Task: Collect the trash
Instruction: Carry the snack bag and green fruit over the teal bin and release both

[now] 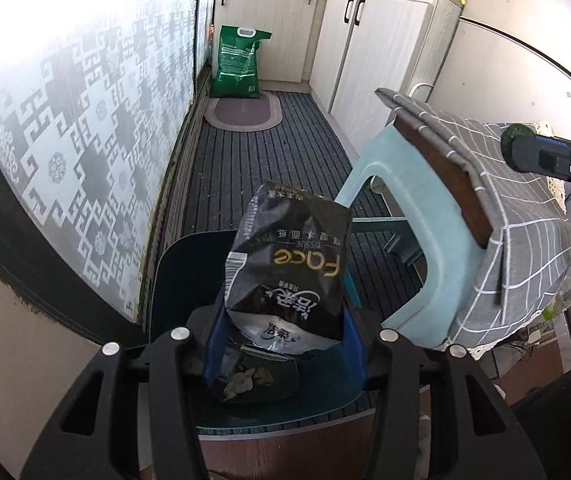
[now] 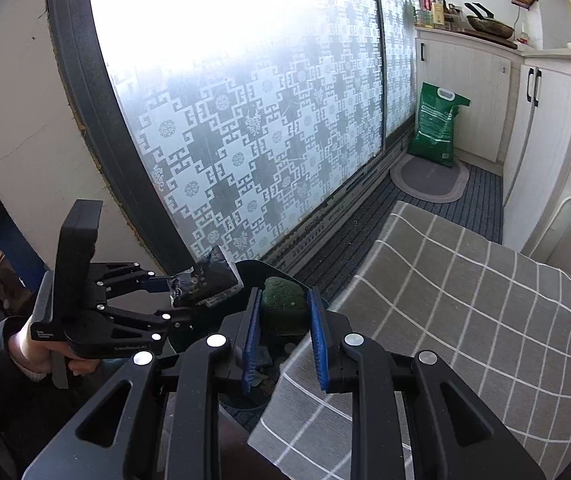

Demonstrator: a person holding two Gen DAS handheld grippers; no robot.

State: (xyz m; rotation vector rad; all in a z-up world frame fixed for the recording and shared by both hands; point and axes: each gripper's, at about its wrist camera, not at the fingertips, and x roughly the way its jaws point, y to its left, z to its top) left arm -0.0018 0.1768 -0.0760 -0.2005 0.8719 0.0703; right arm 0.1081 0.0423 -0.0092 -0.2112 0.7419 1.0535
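The left tongs (image 1: 285, 344) pinch a black tissue packet (image 1: 289, 268) above the dark trash bin (image 1: 173, 276) (scraps lie inside). The right tongs (image 2: 285, 312) clamp a dark green lump (image 2: 283, 300) beside the checked-cloth bench (image 2: 465, 300).

The crumpled plastic tissue wrapper (image 1: 285, 268) is black with gold lettering and a white patch. The round plastic trash bin (image 1: 177, 264) is dark teal. The rough avocado-like lump (image 2: 283, 302) is dark green. The cloth table cover (image 2: 465, 320) is grey with white checks. The plastic stool (image 1: 397, 204) is pale blue. The floor-standing sack (image 1: 237, 62) is green, and the sliding glass door (image 2: 269, 132) shows a frosted grey-and-white geometric pattern.
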